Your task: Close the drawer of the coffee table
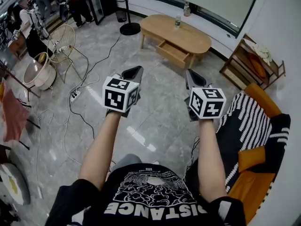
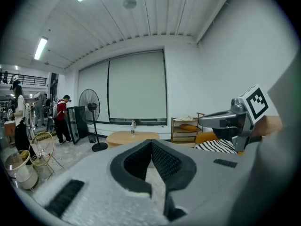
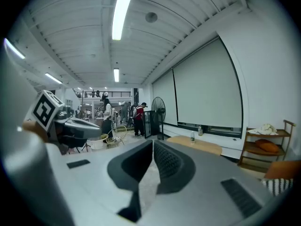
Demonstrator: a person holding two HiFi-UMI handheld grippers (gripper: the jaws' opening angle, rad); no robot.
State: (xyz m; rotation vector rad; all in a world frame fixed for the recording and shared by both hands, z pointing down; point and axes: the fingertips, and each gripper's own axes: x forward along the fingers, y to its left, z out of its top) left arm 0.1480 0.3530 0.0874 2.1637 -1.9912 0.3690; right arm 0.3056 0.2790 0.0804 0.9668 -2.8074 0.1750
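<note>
A low oval wooden coffee table (image 1: 188, 36) stands across the room, its drawer (image 1: 172, 53) pulled out toward me. A clear bottle (image 1: 178, 21) stands on its top. My left gripper (image 1: 133, 71) and right gripper (image 1: 191, 74) are held side by side in mid air, well short of the table, both shut with nothing between the jaws. In the left gripper view the table (image 2: 134, 136) shows far off past the shut left gripper (image 2: 151, 142), with the right gripper (image 2: 207, 120) beside it. The right gripper view shows the shut right gripper (image 3: 153, 141), the table (image 3: 197, 144) and the left gripper (image 3: 96, 129).
An orange sofa with a striped throw (image 1: 251, 121) is at my right. A wooden shelf (image 1: 251, 60) stands by the wall. A standing fan (image 1: 129, 28), wire chairs (image 1: 63, 44) and floor cables (image 1: 77, 95) lie to the left. People stand at the far left (image 2: 61, 117).
</note>
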